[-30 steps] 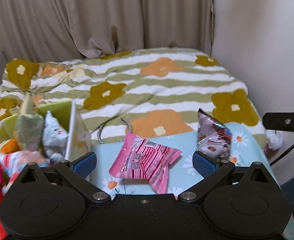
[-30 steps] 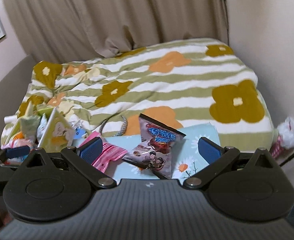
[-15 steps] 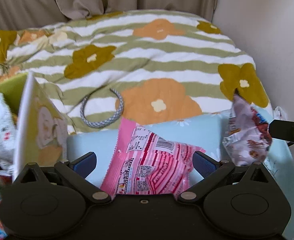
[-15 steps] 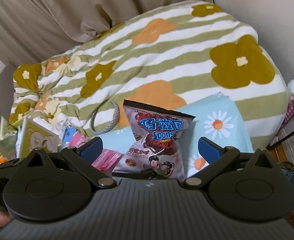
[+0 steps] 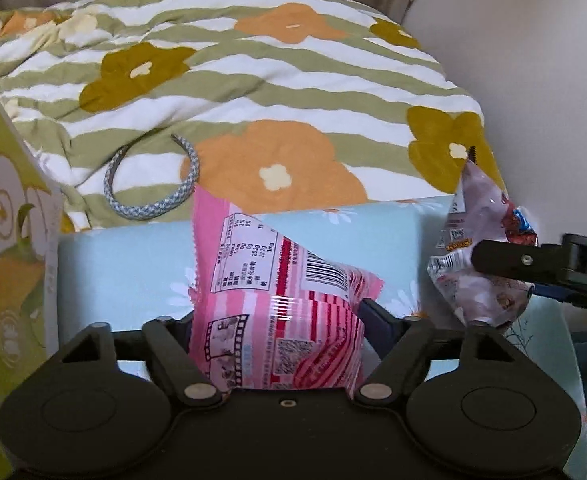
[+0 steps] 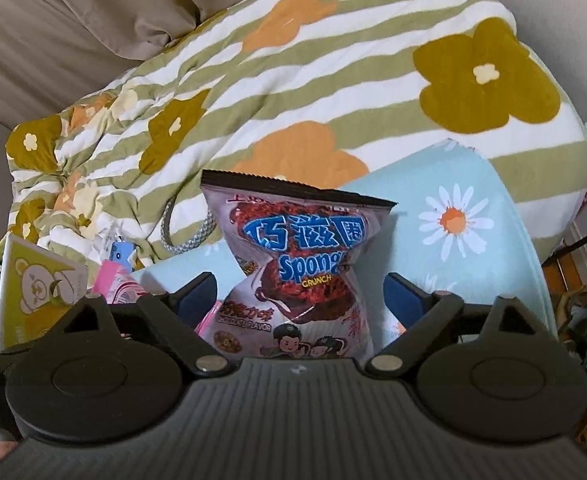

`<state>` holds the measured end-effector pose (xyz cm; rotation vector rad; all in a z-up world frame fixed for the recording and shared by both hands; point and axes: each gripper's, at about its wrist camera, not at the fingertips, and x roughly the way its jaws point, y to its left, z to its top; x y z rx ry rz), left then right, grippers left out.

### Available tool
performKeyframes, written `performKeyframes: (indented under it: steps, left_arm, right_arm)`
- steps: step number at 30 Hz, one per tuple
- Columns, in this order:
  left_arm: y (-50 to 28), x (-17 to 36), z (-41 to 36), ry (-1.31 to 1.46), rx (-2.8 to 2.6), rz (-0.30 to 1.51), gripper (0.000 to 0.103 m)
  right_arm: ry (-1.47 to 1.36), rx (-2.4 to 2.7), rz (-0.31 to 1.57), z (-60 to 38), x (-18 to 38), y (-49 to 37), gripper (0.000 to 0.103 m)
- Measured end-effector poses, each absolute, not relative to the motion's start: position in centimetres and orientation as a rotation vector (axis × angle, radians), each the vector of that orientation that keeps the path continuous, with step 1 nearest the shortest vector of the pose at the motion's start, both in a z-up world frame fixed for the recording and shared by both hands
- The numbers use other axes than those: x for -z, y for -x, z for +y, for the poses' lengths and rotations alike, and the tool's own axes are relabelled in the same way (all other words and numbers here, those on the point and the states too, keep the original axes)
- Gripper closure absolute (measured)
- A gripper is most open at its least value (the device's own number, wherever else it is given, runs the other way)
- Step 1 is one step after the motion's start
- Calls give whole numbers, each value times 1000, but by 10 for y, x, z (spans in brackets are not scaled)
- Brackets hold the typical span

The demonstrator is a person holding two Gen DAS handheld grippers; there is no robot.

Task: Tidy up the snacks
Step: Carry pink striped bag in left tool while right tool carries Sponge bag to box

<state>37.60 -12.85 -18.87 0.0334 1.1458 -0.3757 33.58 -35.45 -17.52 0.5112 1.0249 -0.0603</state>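
My left gripper is shut on a pink striped snack packet lying on the light blue daisy cushion. My right gripper is shut on a purple Sponge Crunch chocolate snack bag, which stands upright between the fingers. That bag also shows in the left wrist view at the right, with the right gripper's finger across it. The pink packet shows partly in the right wrist view at the left.
A green bear-print box stands at the left, also seen in the right wrist view. A grey braided headband lies on the flowered striped blanket. A wall is at the right and curtains are behind.
Both grippers moved forward and down onto the cushion and closed: the left on the pink packet, the right on the purple bag. Both were open and empty before.
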Motion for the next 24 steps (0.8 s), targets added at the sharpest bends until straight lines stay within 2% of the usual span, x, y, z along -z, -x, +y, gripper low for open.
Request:
performKeyframes:
  steps: [5,15,20,24]
  left_arm:
    - [-367,184,-134,-66,368,1123,35]
    - [-344,176,-126,-55,322,1112,35]
    - [-328,166,-125,-57,299,1083,35]
    - [-314,153,-124,-44,283,1052,36]
  right_arm:
    - [-523,49,1023,-357,178,-336,2]
    - [-526,20,1035,-354,187,-341,9]
    - [-485,-3,1021,-350,185,-336,24]
    - [-451,-20,1014,-348,179,-326,29]
